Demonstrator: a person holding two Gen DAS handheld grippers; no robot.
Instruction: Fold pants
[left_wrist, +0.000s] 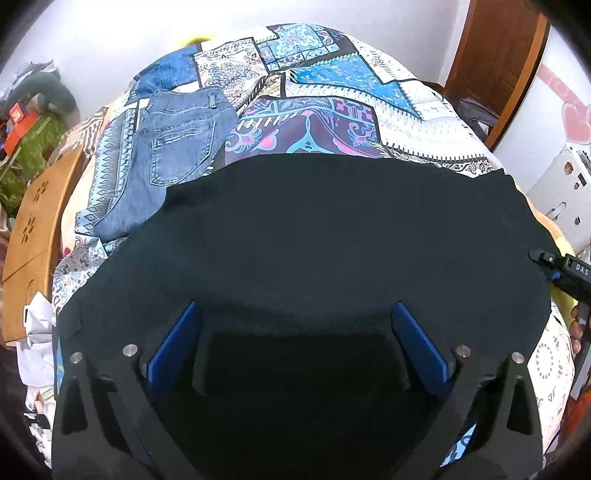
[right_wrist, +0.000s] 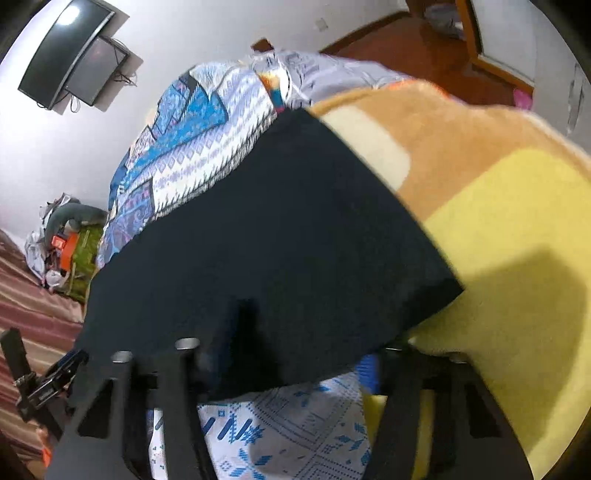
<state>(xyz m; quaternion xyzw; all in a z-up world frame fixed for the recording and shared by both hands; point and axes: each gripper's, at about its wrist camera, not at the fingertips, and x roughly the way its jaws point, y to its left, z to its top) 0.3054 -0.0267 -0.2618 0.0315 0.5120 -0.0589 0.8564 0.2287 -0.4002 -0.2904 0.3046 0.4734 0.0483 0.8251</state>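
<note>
Tongs (left_wrist: 294, 314) low over black pants (left_wrist: 332, 229) (spread wide)

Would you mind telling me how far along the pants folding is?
Done: blue jeans lie folded on the patterned bedspread. In hand: black pants are spread flat, left gripper open over their near edge. Left: the black pair shows no finished fold yet.

Both views are evenly lit, with strong fisheye bending and black corners at the edges. The dark navy cloth pants (left_wrist: 332, 229) show almost no detail. In the right wrist view the picture is blurred; right of the pants, a soft shadow lies on the yellow fleece blanket (right_wrist: 517, 236).
</note>
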